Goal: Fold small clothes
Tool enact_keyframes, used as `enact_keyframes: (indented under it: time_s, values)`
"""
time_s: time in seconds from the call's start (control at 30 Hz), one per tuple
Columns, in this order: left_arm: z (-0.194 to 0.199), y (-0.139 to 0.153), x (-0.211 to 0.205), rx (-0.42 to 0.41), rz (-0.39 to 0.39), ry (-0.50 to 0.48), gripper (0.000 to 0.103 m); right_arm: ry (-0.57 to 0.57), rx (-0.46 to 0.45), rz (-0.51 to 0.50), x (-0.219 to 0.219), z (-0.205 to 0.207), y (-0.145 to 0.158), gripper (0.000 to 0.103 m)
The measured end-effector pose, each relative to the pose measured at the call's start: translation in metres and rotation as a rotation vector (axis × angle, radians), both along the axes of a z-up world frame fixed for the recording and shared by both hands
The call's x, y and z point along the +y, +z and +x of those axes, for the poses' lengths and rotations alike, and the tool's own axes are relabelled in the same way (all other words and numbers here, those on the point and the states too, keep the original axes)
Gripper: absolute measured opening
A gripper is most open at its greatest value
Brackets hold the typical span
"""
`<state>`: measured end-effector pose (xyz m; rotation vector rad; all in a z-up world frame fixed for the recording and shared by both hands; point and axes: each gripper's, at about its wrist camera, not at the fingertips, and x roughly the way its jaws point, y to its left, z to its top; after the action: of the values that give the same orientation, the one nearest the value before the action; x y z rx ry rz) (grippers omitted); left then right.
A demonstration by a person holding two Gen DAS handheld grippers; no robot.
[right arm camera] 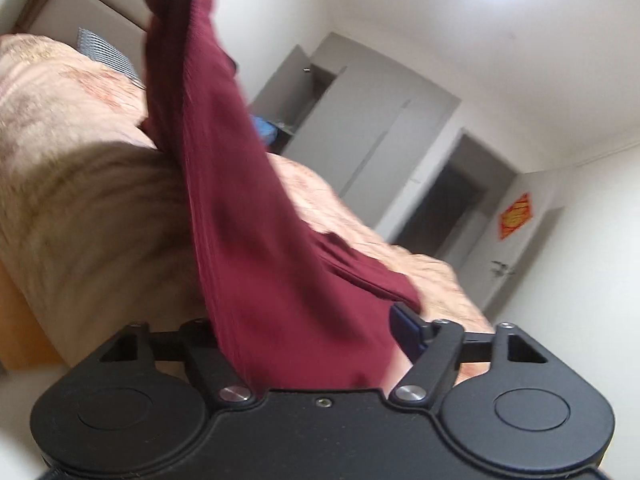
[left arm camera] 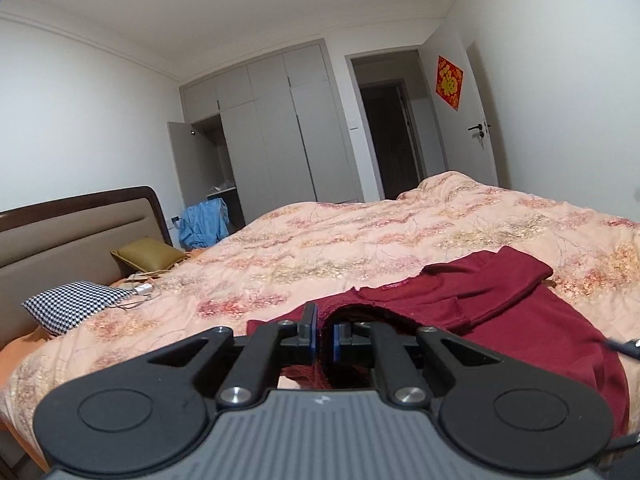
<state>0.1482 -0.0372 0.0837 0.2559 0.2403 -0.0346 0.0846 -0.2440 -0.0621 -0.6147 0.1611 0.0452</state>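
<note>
A dark red garment (left arm camera: 500, 312) lies on the bed's floral quilt (left arm camera: 340, 248), partly folded over itself. My left gripper (left arm camera: 323, 338) is shut on the garment's near edge, the cloth pinched between its blue pads. In the right wrist view the same red garment (right arm camera: 248, 216) is stretched from the bed down into my right gripper (right arm camera: 316, 344). Its fingers stand wide apart with the cloth draped between them; only the right blue pad (right arm camera: 404, 326) shows. The view is tilted and blurred.
A headboard (left arm camera: 72, 224), a checked pillow (left arm camera: 72, 306), an olive cushion (left arm camera: 148, 256) and a charger cable (left arm camera: 142, 290) lie at the bed's left end. Blue clothes (left arm camera: 204, 220) hang by the open wardrobe (left arm camera: 256, 140). An open doorway (left arm camera: 392, 132) is behind.
</note>
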Motion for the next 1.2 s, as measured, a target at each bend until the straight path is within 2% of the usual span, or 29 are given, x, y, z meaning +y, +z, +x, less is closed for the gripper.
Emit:
enact_keyframes:
  time_s: [0.07, 0.13, 0.17, 0.2, 0.27, 0.3, 0.5, 0.77, 0.87, 1.07, 1.17, 1.2]
  values:
    - [-0.003, -0.001, 0.004, 0.002, -0.011, 0.01, 0.008, -0.03, -0.002, 0.0, -0.016, -0.008, -0.005, 0.055]
    - [-0.007, -0.005, 0.01, 0.01, -0.018, 0.013, 0.008, -0.053, -0.009, 0.01, -0.028, -0.016, -0.006, 0.033]
    - [-0.009, -0.009, 0.011, 0.017, -0.019, 0.013, 0.008, -0.058, -0.015, 0.012, -0.032, -0.02, -0.006, 0.027]
    - [-0.011, -0.012, 0.012, 0.024, -0.015, 0.015, 0.008, -0.058, -0.017, 0.018, -0.036, -0.023, -0.006, 0.015]
    - [-0.016, -0.018, 0.015, 0.041, -0.016, 0.025, 0.008, -0.034, -0.022, 0.037, -0.042, -0.027, -0.004, 0.012]
    - [-0.019, -0.02, 0.018, 0.05, -0.025, 0.027, 0.008, -0.02, -0.03, 0.044, -0.044, -0.03, -0.003, 0.003]
    - [-0.04, -0.027, 0.026, 0.05, -0.035, 0.04, 0.008, 0.078, -0.081, 0.09, -0.052, -0.042, 0.018, 0.0]
    - [-0.067, -0.017, 0.032, 0.004, -0.049, 0.052, 0.006, 0.069, -0.124, 0.214, -0.073, -0.062, 0.047, 0.0]
    - [-0.075, -0.016, 0.033, -0.014, -0.05, 0.055, 0.006, 0.081, -0.122, 0.201, -0.079, -0.073, 0.05, 0.0]
    - [-0.076, -0.038, 0.032, 0.039, -0.055, 0.055, 0.006, 0.115, -0.05, 0.171, -0.078, -0.069, 0.05, 0.0]
    - [-0.078, -0.05, 0.032, 0.062, -0.06, 0.058, 0.006, 0.132, -0.03, 0.156, -0.075, -0.069, 0.043, 0.005]
    - [-0.078, -0.053, 0.031, 0.064, -0.054, 0.059, 0.006, 0.139, -0.02, 0.147, -0.075, -0.07, 0.04, 0.013]
